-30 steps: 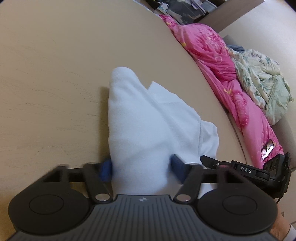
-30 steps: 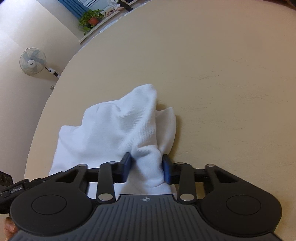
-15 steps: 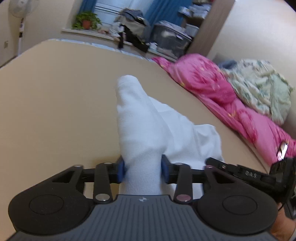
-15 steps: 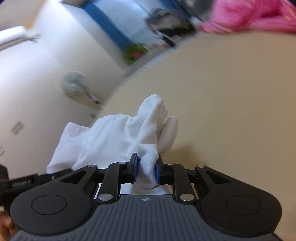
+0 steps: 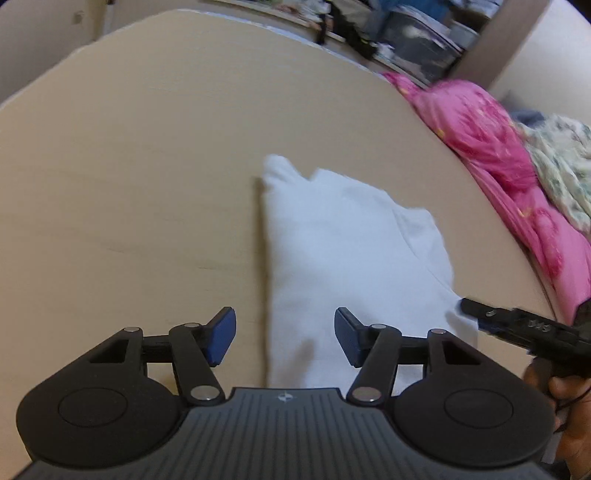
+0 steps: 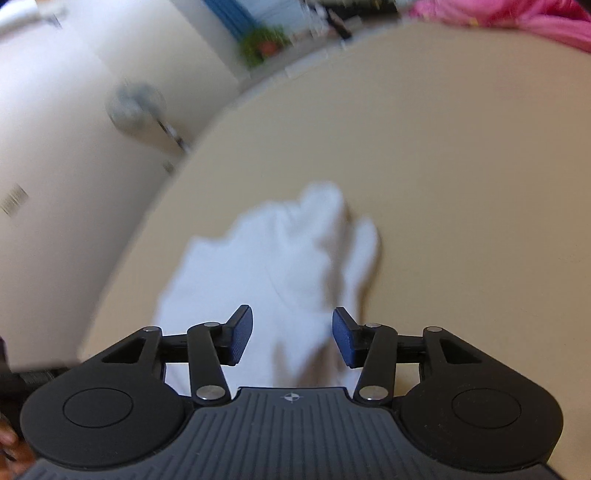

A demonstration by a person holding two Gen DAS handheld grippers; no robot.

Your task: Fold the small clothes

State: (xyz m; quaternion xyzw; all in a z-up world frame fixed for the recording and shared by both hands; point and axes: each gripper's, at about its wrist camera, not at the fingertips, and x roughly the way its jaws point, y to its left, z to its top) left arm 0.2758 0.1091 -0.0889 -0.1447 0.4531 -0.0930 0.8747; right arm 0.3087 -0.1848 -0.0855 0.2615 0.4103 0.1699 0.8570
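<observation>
A small white garment (image 5: 343,251) lies folded on the beige table (image 5: 129,177). My left gripper (image 5: 284,341) is open, its blue pads either side of the garment's near edge and just above it, holding nothing. In the right wrist view the same garment (image 6: 273,266) lies bunched and blurred by motion. My right gripper (image 6: 291,341) is open over its near edge, empty. The right gripper's black body (image 5: 524,328) shows at the right edge of the left wrist view.
A pink blanket (image 5: 498,155) and a pale floral cloth (image 5: 565,162) lie past the table's right edge. Cluttered shelves (image 5: 406,33) stand at the back. A fan (image 6: 136,107) and a potted plant (image 6: 262,40) stand beyond the table's far left edge.
Both grippers were shut on the garment half a second ago. Both have opened and let it go, and it has dropped flat onto the table. Both cameras are moving.
</observation>
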